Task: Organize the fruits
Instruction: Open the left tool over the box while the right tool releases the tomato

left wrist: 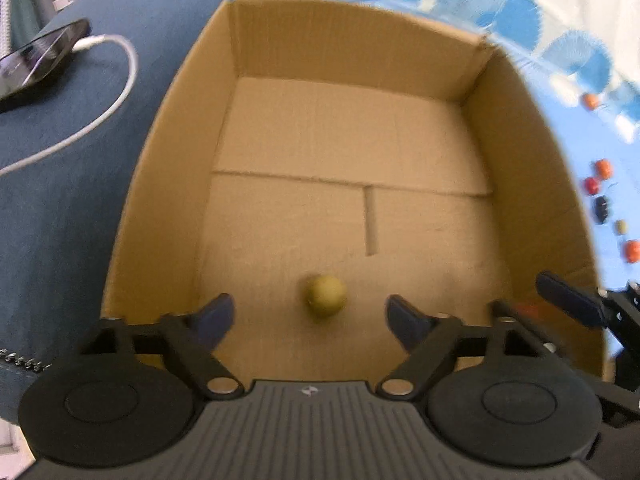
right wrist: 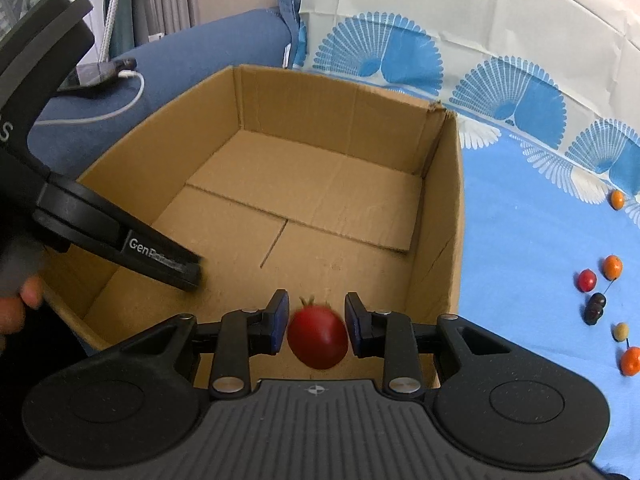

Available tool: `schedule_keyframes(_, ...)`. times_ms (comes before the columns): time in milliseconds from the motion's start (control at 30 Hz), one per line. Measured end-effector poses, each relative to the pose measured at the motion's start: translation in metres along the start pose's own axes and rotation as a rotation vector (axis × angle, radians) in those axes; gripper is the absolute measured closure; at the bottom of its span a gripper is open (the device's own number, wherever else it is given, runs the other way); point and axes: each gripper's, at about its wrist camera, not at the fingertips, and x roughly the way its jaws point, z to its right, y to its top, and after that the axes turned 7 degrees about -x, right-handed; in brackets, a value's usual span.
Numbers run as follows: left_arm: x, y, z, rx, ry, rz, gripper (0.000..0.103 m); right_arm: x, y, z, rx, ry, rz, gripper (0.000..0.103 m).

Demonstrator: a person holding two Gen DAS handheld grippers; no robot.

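An open cardboard box [left wrist: 352, 52] fills the left wrist view. My left gripper [left wrist: 310, 312] hangs over its near end, jaws spread wide, nothing touching the pads. A small yellow-green fruit [left wrist: 325, 296], blurred, is on or just above the box floor between and beyond the fingers. In the right wrist view my right gripper [right wrist: 317, 308] is over the same box [right wrist: 332, 116], near its right wall. A red tomato [right wrist: 318, 338], blurred, sits just below the part-open pads, which do not clamp it. The left gripper [right wrist: 160, 260] reaches in from the left.
Several small fruits lie on the blue patterned cloth [right wrist: 520, 240] right of the box: orange ones [right wrist: 612, 266], a red one [right wrist: 587, 279], a dark one [right wrist: 595, 308], a pale one [right wrist: 621, 331]. A phone [left wrist: 40, 60] with a white cable [left wrist: 120, 92] rests on blue upholstery at left.
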Motion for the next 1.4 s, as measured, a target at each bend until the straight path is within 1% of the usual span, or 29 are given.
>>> schedule_keyframes(33, -0.005, 0.0, 0.001, -0.008, 0.01, 0.015, 0.003, -0.004, 0.002, 0.001, 0.001, -0.015, 0.015, 0.033)
schedule_keyframes(67, -0.011, 0.001, 0.001, -0.016, 0.021, 0.039, 0.0, -0.009, 0.003, 0.002, -0.007, -0.037, 0.034, 0.025)
schedule_keyframes(100, -0.016, 0.001, 0.001, -0.011, 0.017, 0.054, 0.0, -0.015, 0.004, 0.004, -0.019, -0.047, 0.057, 0.024)
schedule_keyframes(233, -0.044, -0.004, -0.001, -0.003, 0.005, 0.097, 0.0, -0.041, 0.003, 0.006, -0.065, -0.06, 0.094, 0.009)
schedule_keyframes(333, -0.066, -0.016, -0.005, -0.015, 0.0, 0.118, 0.0, -0.066, -0.006, 0.004, -0.077, -0.053, 0.111, 0.004)
schedule_keyframes(533, -0.105, -0.055, -0.006, -0.04, -0.006, 0.154, 0.0, -0.109, -0.023, -0.005, -0.028, -0.002, 0.121, 0.001)
schedule_keyframes(767, -0.143, -0.086, 0.0, -0.023, -0.01, 0.227, 0.0, -0.153, -0.035, -0.01, -0.019, -0.041, 0.207, 0.001)
schedule_keyframes(900, -0.165, -0.1, 0.007, -0.018, -0.001, 0.274, 0.0, -0.175, -0.046, -0.018, -0.05, -0.068, 0.247, 0.001)
schedule_keyframes(1033, -0.181, -0.114, 0.009, -0.023, -0.005, 0.303, 0.0, -0.193, -0.055, -0.022, -0.075, -0.08, 0.284, 0.001)
schedule_keyframes(1233, -0.196, -0.13, 0.018, 0.009, -0.007, 0.334, 0.0, -0.212, -0.067, -0.03, -0.119, -0.092, 0.323, 0.001)
schedule_keyframes(1400, -0.205, -0.136, 0.024, 0.025, -0.012, 0.359, 0.0, -0.221, -0.07, -0.029, -0.119, -0.1, 0.342, 0.001)
